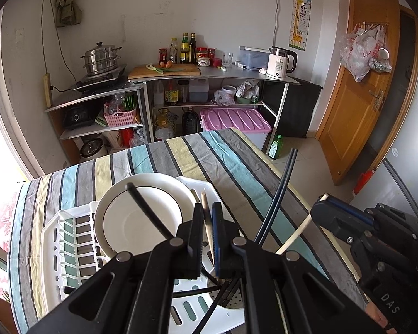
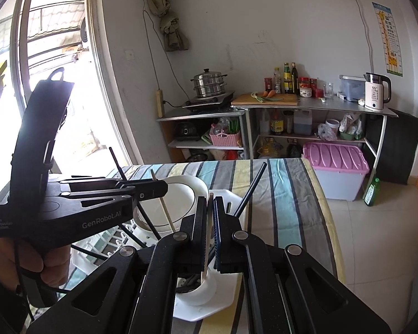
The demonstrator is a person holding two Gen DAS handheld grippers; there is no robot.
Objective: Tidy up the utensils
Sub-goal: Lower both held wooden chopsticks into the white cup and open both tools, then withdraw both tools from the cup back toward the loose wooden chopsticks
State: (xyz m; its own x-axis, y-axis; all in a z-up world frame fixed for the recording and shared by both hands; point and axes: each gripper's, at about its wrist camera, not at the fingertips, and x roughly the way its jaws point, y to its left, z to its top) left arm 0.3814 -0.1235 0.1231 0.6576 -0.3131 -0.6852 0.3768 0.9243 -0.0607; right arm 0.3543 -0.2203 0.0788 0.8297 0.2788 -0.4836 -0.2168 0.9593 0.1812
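A white dish rack (image 1: 69,239) stands on the striped tablecloth and holds a white plate (image 1: 142,217). Its round utensil cup (image 2: 202,289) has several black chopsticks (image 1: 278,192) sticking out. My left gripper (image 1: 208,217) is shut on a pale wooden chopstick (image 1: 207,222) above the cup. My right gripper (image 2: 209,208) is shut on another pale chopstick (image 2: 209,231) whose lower end goes into the cup. In the left wrist view the right gripper (image 1: 324,201) shows at right with that pale chopstick (image 1: 295,235). In the right wrist view the left gripper (image 2: 156,186) shows at left.
The table (image 1: 223,156) carries the rack near its front. Behind it stand metal shelves (image 1: 209,89) with a steamer pot, bottles, cutting board and kettle. A pink-lidded bin (image 1: 237,125) and a green bottle (image 1: 276,147) sit on the floor. A wooden door (image 1: 362,83) is at right.
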